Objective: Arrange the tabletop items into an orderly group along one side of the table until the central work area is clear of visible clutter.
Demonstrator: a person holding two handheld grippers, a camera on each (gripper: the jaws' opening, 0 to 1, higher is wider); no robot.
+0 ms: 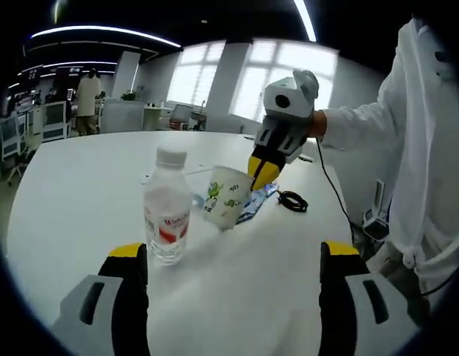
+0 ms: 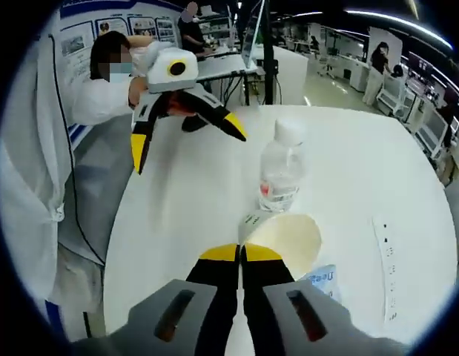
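**Right gripper pinches the paper cup's rim; left gripper waits open by the bottle**

In the left gripper view, the left gripper (image 1: 233, 259) stands wide open just above the table (image 1: 81, 193), its yellow-tipped jaws well apart, and nothing is between them. Just beyond its left jaw stands the water bottle (image 1: 167, 215), upright, clear plastic with a white cap and a red and white label. The open stance looks like readiness to take the bottle once the cup is dealt with.

Beside the bottle, a little farther in, the paper cup (image 1: 226, 195) leans tilted, white with green cartoon figures. The right gripper (image 1: 263, 172) is closed on its rim from above; judging by the lean, the cup is being tipped or lifted by that rim grip. In the right gripper view the jaws meet at the cup's edge (image 2: 285, 237), mouth turned toward the camera.

Under and behind the cup lies a blue packet (image 1: 256, 202), and near the table's right edge a coiled black cable (image 1: 292, 201). All sit mid-table, so grouping seems barely begun.
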